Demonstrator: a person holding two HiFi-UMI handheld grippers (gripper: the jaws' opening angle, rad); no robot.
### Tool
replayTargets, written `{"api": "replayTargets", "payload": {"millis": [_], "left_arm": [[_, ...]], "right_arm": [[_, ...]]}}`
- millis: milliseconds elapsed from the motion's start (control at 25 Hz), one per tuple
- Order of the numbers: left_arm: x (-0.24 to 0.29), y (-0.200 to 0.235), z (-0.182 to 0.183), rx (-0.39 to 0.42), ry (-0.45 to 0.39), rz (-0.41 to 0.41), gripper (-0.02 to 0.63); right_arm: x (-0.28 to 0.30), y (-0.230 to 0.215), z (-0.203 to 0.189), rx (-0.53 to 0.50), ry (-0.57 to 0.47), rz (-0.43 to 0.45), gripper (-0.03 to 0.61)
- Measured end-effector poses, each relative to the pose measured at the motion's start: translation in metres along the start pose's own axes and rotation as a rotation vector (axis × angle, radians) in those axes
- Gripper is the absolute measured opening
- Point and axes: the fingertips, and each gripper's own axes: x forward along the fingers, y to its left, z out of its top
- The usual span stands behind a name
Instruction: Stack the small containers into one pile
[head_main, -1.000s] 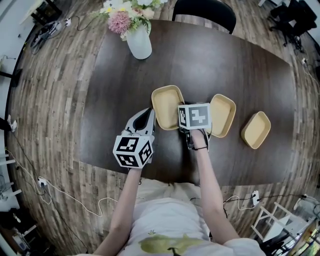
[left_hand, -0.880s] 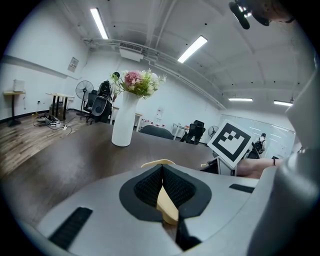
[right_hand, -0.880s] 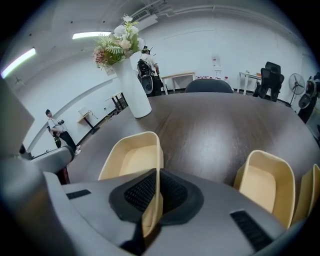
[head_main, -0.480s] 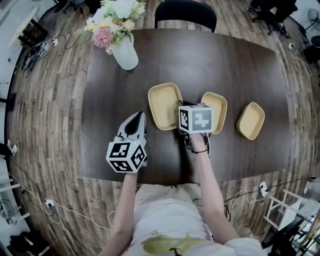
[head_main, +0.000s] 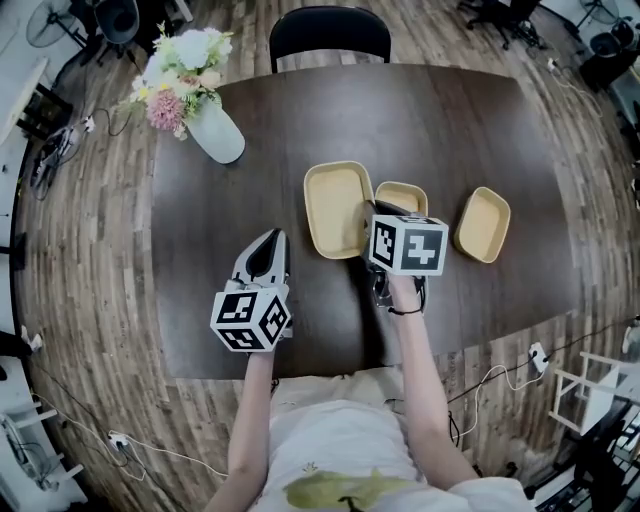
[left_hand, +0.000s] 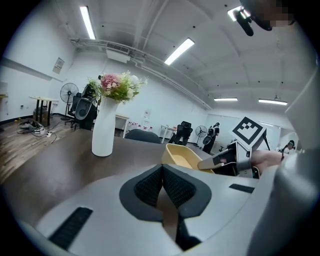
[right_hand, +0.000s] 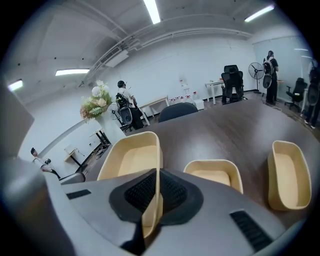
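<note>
My right claw (right_hand: 156, 194) is pinched tight on the thin side wall of the largest container (head_main: 335, 205). This is a pale tan, shallow, round-cornered rectangular tray of what looks like moulded plastic or fibre. One pad is inside the wall and the other outside. The tray is at the left end of a row of three on the dark wooden tabletop (head_main: 250, 180); I cannot tell whether its base is clear of the surface. Just to its right is a smaller tan tray (head_main: 402, 195) of the same make, partly behind my right claw's marker cube (head_main: 408, 245). A third tan tray (head_main: 483, 224) lies a little apart, further right. My left claw (left_hand: 162, 187) is pressed together on nothing and hovers left of the row.

I judge these trays to be light and fairly stiff, with smooth walls that may flex or slip under a one-sided pinch. I would hold one at the middle of a long wall, pads set deep, so it hangs level. The sloped walls should let them nest. A white vase (head_main: 215, 135) of flowers stands well clear.
</note>
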Motion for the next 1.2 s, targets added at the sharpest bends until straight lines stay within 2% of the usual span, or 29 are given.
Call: {"api": "replayTargets", "payload": {"millis": [400, 640, 1200], "left_arm": [[0.021, -0.05, -0.002, 0.027, 0.02, -0.072, 0.025], [0.037, -0.079, -0.009, 0.038, 0.04, -0.109, 0.025], [0.042, -0.094, -0.023, 0.047, 0.073, -0.114, 0.025]], "right_arm": [[-0.038, -0.057, 0.0, 0.15, -0.06, -0.071, 0.031], [-0.048, -0.089, -0.007, 0.205, -0.059, -0.103, 0.031], [-0.044, -0.121, -0.035, 0.283, -0.022, -0.158, 0.031]]}}
